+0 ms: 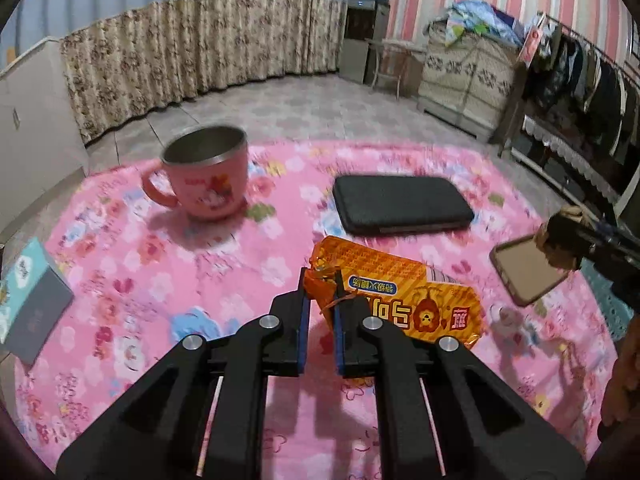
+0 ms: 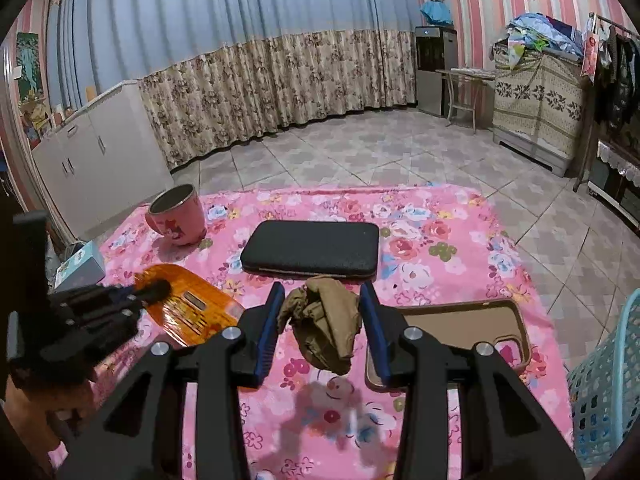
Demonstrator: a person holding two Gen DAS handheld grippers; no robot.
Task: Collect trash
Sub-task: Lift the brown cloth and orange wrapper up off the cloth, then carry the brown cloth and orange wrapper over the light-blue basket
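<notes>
Pink mug (image 1: 208,176) upright on floral cloth (image 1: 140,280), steel-lined interior seen bare. Blue lattice basket (image 2: 608,380) at right table edge, contents not visible. Orange snack wrapper (image 1: 400,292) glossy, crinkled, printed; lifted at near corner, pinched by left gripper (image 1: 322,296), jaws pressed together. Crumpled brown paper wad (image 2: 324,320) clamped between partly spread pads of right gripper (image 2: 320,312), above cloth, beside phone case (image 2: 472,328).

Pink floral tablecloth (image 2: 440,232) under a pink cup (image 2: 178,216), black case (image 2: 312,250), phone case (image 2: 472,324) and small box (image 1: 28,300).
</notes>
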